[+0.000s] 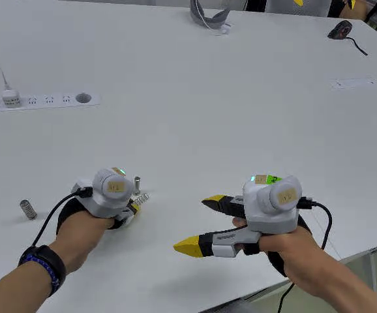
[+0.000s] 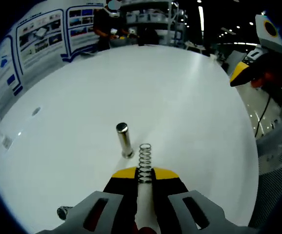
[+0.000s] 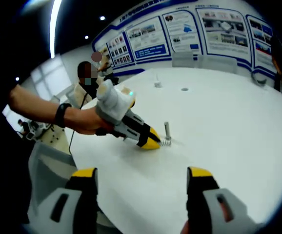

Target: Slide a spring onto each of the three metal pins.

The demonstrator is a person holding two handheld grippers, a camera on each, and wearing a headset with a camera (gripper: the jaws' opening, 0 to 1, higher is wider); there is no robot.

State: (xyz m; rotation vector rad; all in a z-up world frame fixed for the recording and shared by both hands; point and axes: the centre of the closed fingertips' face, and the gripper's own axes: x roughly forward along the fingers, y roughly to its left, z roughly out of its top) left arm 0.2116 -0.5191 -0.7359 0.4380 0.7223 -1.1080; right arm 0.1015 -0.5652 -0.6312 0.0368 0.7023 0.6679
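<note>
Upright pin (image 2: pixel 124 140) on table (image 1: pixel 195 111), spring (image 2: pixel 145 158) just beside it, second spring (image 1: pixel 28 209) well left

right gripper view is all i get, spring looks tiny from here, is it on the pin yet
Observer: Not yet. In the left gripper view the spring is clamped between the jaws of the left gripper, and its free end sits beside the upright pin, not over its top.
Operator: ok any more springs lying around
Observer: One. In the head view a second spring lies on the table, out past the left gripper on the person's left and clear of it.
</note>
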